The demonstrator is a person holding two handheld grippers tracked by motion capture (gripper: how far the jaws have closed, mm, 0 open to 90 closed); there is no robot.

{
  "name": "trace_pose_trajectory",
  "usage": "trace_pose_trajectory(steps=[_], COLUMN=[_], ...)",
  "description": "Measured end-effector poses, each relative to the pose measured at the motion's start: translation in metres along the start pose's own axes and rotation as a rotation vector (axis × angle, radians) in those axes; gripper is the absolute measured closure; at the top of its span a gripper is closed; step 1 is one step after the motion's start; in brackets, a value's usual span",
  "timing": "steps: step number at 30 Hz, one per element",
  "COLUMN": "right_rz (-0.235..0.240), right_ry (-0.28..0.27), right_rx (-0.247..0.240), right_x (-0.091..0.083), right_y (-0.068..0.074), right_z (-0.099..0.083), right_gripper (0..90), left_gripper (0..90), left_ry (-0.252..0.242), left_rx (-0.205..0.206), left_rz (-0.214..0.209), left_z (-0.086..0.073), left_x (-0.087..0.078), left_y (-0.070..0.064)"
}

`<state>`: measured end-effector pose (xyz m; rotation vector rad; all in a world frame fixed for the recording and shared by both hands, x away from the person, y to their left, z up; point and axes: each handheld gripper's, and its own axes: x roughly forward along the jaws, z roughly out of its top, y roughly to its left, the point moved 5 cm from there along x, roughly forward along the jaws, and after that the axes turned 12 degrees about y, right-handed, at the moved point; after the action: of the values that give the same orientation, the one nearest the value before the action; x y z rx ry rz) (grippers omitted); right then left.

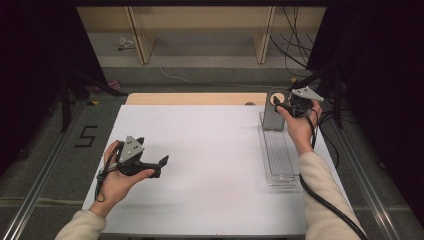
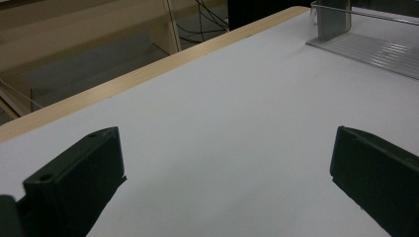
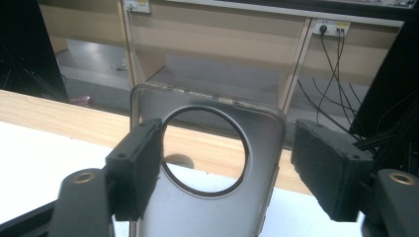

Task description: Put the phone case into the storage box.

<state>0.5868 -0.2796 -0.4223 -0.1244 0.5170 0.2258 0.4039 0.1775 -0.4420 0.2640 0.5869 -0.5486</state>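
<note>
Right gripper (image 1: pixel 289 105) is reaching with jaws spread around the grey phone case (image 3: pixel 207 163) standing at the clear tray's (image 1: pixel 280 160) far end; probably not pinching yet. Next it's needing a squeeze. Left gripper (image 1: pixel 157 165) is idling open over the table (image 1: pixel 210 150).

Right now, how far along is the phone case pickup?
Reach looks done: the right gripper has its open jaws on either side of the phone case, which stands at the far end of the clear tray. Closing and lifting remain. The left gripper is open over the white table.
</note>
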Motion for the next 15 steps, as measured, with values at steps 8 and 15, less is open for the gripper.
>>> trace_pose_trajectory(steps=[8,15], right_rz=[0.013,0.011], right_ry=[0.013,0.021], right_rx=[0.012,0.007], right_x=[-0.0036,-0.0083], right_y=[-0.0005,-0.0011], right_z=[0.0004,0.001], right_gripper=[22.4,18.7], left_gripper=[0.0,0.0], left_ry=[0.001,0.005], left_rx=[-0.002,0.002], left_rz=[-0.002,-0.002], left_z=[-0.0001,-0.0006], left_x=[0.0001,0.0003], left_y=[-0.0005,-0.0003])
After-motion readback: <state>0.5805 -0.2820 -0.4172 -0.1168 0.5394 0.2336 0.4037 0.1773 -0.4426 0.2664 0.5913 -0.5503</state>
